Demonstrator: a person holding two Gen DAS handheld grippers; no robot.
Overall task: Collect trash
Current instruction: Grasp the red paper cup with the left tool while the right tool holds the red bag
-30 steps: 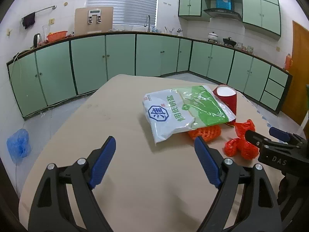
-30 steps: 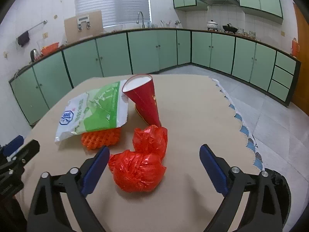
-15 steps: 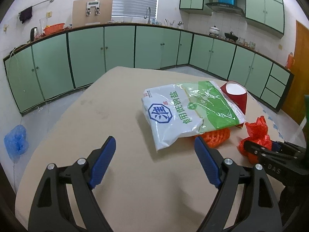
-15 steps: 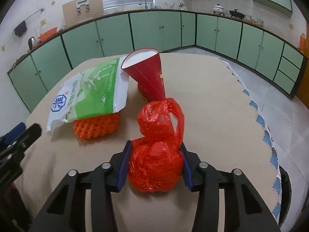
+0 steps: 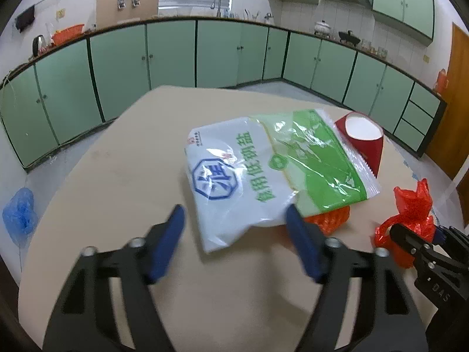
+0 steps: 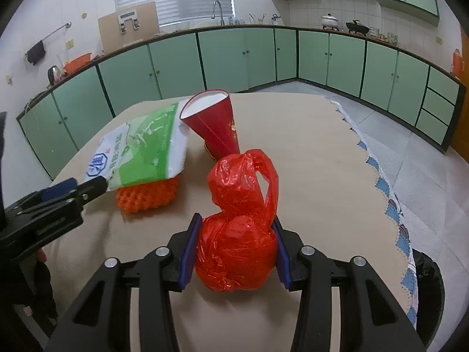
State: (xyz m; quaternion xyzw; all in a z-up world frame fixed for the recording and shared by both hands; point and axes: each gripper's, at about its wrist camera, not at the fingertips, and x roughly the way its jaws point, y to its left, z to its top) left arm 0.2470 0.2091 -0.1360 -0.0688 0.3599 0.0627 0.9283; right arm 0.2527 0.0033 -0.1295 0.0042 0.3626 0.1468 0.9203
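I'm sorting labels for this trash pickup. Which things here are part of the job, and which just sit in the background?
Part of the job:
- red plastic bag, clamped in the right tool
- salt packet, between the open left tool's fingers
- orange foam net
- red paper cup

Just lying about:
- blue bag on the floor
- kettle
- pot

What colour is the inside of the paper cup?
White inside, red outside. The paper cup shows its inside best in the left wrist view.
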